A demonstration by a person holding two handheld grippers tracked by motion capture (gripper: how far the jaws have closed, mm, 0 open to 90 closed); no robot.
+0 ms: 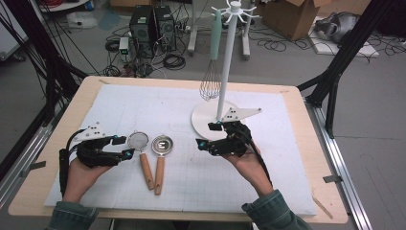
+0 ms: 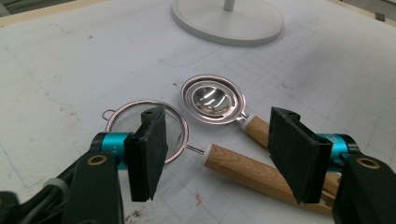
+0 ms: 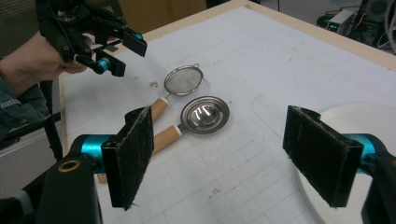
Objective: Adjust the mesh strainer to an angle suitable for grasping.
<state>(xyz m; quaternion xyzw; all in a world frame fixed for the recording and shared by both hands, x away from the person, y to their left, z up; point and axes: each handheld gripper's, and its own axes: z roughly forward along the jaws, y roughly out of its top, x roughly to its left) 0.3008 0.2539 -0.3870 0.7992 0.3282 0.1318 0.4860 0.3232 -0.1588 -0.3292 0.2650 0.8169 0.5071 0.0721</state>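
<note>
My left hand-held gripper (image 2: 215,154) hovers with jaws partly apart, gripping nothing, straddling the wooden handle of the mesh strainer (image 2: 144,128) lying flat on the bench (image 1: 297,115); this alignment suits a handle grasp. My right hand-held gripper (image 3: 224,156) stands wide, unloaded, near the rack base (image 1: 203,120), where the whisk (image 1: 212,72) already hangs.

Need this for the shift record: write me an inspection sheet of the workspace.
Surface: wooden table under a white gridded mat, faintly smudged.
Job's things: mesh strainer and metal funnel-like scoop, both wooden-handled, lying side by side.
Clutter: white hook stand with a whisk hanging.
Grippers: left hand-held gripper open beside the strainer; right hand-held gripper open, holding nothing.
Cables: a black lead trailing along the right forearm.
Surroundings: computer towers, floor cables, cardboard box.
</note>
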